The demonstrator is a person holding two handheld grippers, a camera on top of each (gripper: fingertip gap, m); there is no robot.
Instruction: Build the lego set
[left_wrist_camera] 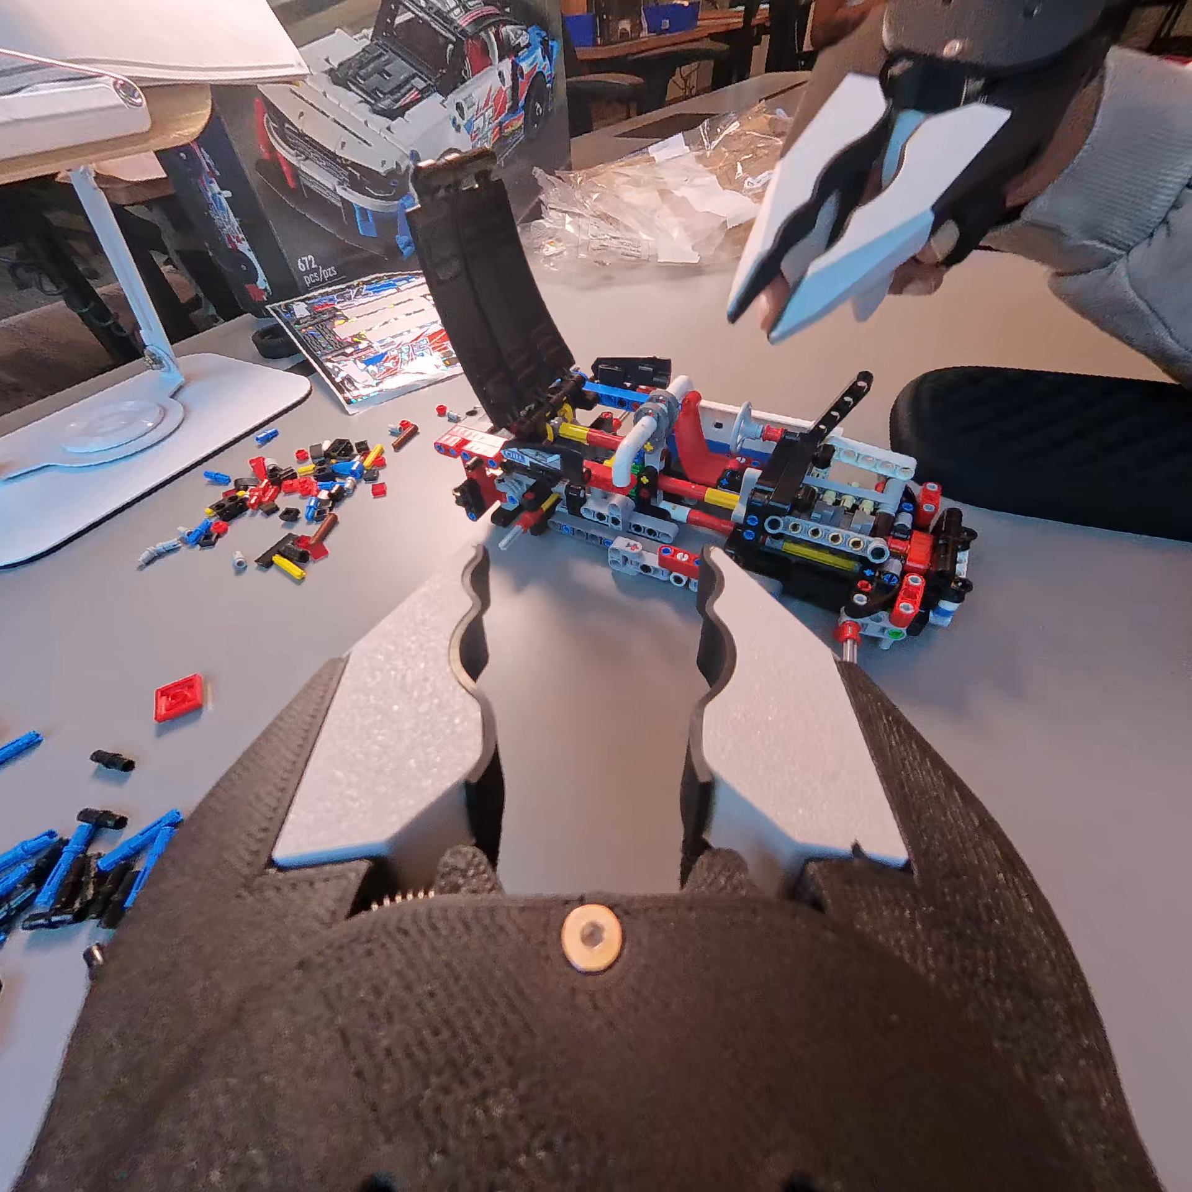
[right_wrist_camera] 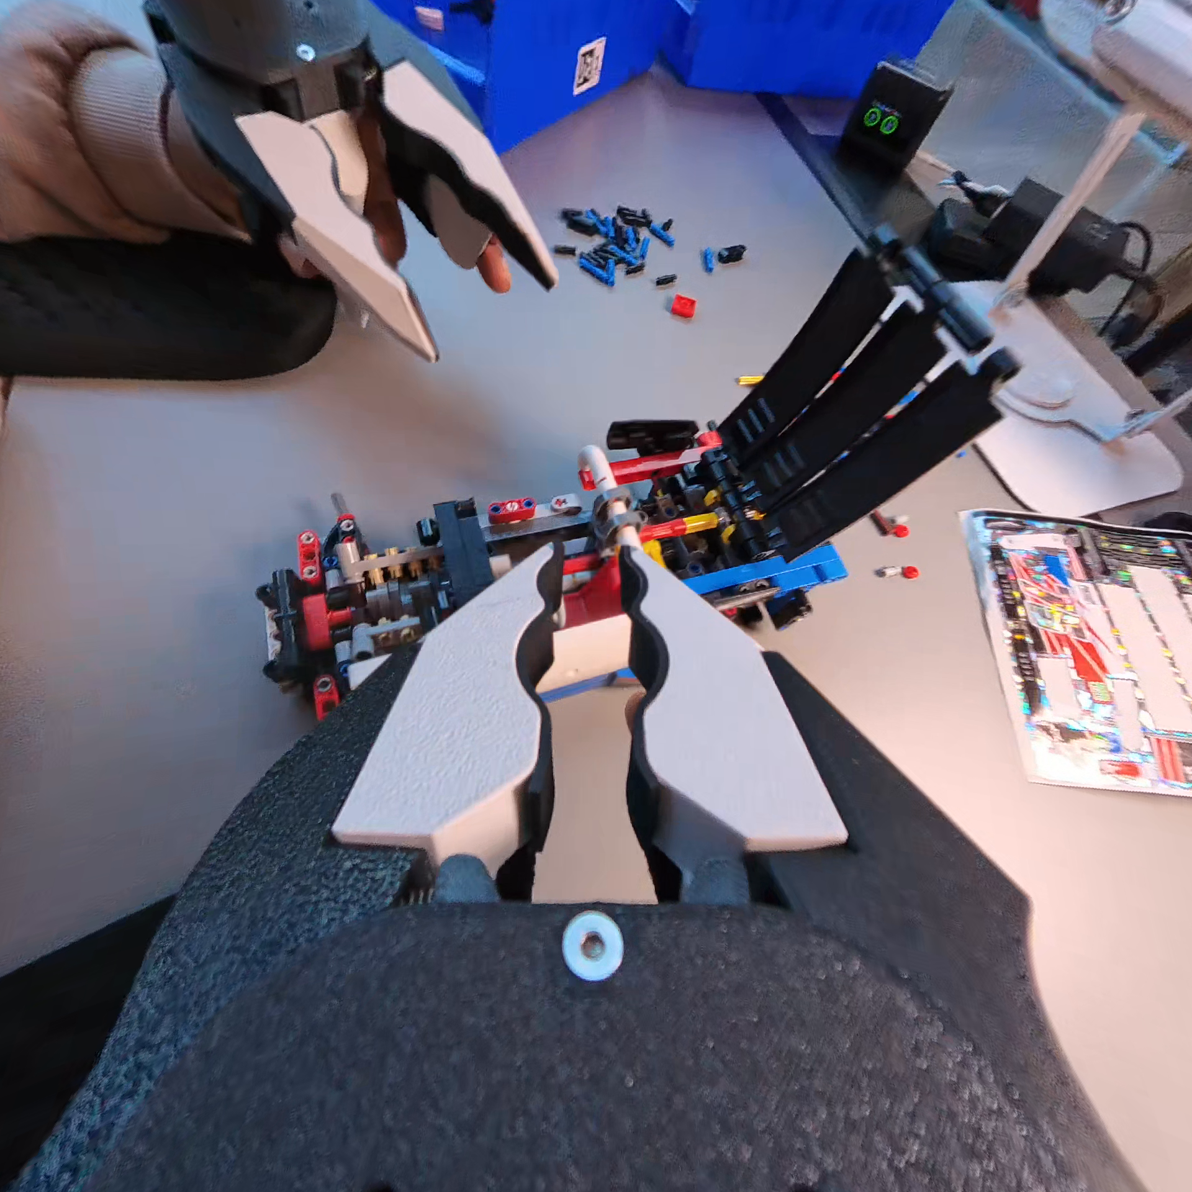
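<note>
Above lego car [left_wrist_camera: 703, 496], both grippers, L [left_wrist_camera: 590, 567] & R [right_wrist_camera: 590, 558], hover open.

The half-built lego car [left_wrist_camera: 709, 496] lies flat on the grey table [left_wrist_camera: 580, 677] — red, black, blue and grey bars, with a black flap [left_wrist_camera: 480, 284] sticking up at one end. A heap of small loose pieces [left_wrist_camera: 290, 496] lies beside it.

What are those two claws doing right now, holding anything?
Left gripper: open, holding nothing, above the table.
Right gripper: open, holding nothing, over the lego car.
</note>
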